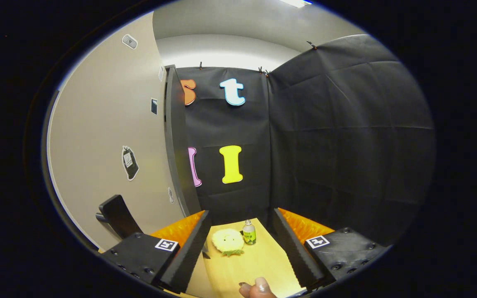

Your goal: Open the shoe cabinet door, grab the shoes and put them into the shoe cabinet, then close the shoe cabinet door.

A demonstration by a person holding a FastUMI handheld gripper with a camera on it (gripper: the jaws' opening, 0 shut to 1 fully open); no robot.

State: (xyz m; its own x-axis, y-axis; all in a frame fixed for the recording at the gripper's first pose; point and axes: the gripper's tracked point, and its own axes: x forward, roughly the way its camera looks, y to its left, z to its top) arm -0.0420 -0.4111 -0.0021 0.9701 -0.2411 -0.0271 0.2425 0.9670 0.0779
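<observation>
Recording booth inside an office-type room: black cloth partitions (346, 136) clipped up, beige wall (106, 124), ceiling light (296, 2).

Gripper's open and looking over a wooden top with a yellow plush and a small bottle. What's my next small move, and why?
Probably tilt the gripper downward to look for the cabinet door. Its fingers stand open with nothing between them, and ahead lie a yellow plush toy and a small bottle on the wooden top, with a fingertip at its near edge.
</observation>
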